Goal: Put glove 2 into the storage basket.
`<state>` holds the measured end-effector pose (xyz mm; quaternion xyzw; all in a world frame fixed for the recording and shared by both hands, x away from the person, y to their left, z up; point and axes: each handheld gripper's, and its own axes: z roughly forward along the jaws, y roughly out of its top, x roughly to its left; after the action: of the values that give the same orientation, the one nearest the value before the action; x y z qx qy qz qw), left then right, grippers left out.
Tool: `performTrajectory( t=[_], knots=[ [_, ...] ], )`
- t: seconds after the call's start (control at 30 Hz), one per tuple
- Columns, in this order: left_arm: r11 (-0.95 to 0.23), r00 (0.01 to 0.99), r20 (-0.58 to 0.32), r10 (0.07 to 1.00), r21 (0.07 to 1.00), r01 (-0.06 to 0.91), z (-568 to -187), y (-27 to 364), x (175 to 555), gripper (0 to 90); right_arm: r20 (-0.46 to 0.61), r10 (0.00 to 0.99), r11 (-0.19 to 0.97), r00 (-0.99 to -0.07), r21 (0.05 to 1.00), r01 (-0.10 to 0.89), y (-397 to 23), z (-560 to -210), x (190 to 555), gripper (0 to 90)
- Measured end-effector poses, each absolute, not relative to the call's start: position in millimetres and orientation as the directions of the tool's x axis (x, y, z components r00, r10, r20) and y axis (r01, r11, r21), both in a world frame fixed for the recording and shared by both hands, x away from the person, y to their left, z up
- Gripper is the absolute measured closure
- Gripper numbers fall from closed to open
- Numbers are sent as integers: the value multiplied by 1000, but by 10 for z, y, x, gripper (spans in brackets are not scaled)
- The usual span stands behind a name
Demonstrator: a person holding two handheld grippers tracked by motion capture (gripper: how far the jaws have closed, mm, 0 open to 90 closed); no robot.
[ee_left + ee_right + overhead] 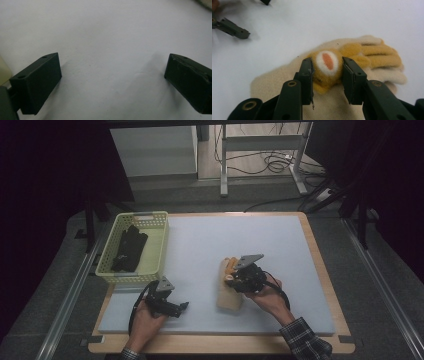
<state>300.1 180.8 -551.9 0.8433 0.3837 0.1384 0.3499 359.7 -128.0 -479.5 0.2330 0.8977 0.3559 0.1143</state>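
while the left gripper [184, 305] rests open, the right gripper [327, 75] clamps the glove [332, 65].

At the far left of your tabletop [320, 270] you have a pale yellow lattice basket [159, 245] with a dark, crumpled piece of fabric [129, 249] lying inside it. Beyond the tabletop you can see grey desk legs [223, 165] and loose cables [272, 162] on the floor.

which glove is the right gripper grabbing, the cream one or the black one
The cream glove with the yellow-orange patch, lying on the white mat; the right gripper pinches that patch. The black glove lies apart in the yellow basket.
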Motion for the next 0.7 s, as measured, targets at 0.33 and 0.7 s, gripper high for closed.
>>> performTrajectory(
  t=[0.33, 0.7],
  knots=[
    [-462, 668, -34, 744, 696, 550, -5519, 1808, 3001, 10, -54, 526, 650, -849, 668, 361, -1286, -4853, 3663, 513],
    [-460, 667, -35, 744, 696, 551, -5519, 1807, 3001, 9, 35, 602, 529, -798, 730, 432, -1765, -4792, 3585, 621]
  ],
)
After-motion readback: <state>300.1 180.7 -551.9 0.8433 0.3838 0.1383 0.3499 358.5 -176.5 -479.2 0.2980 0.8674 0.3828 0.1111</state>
